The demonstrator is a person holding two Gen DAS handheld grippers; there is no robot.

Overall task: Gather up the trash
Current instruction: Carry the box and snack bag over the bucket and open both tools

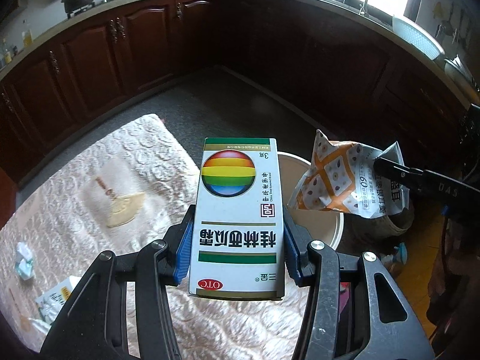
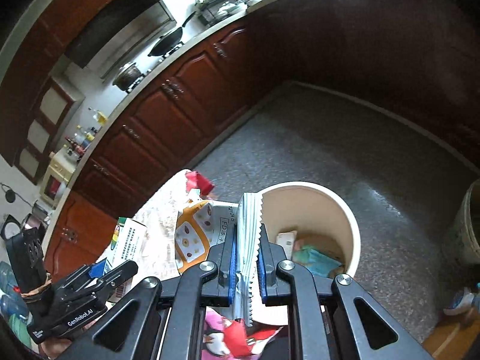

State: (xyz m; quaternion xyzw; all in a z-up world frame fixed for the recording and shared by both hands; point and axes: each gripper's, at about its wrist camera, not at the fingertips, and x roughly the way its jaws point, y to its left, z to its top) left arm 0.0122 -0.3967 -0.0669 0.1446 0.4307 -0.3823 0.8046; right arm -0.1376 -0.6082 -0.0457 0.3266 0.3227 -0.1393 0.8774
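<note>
Each camera sits just behind its own hand-held gripper, looking steeply down along the fingers at close range. Both views share the cream bin just ahead, the grey floor beyond, and the cabinets.

Above the cream bin your way is open; its mouth gapes upward, wrappers only at the bottom. The cloth-covered table crowds its left side.

Grey floor carries cream bin; cream cloth-covered table bears crumpled tissue.
</note>
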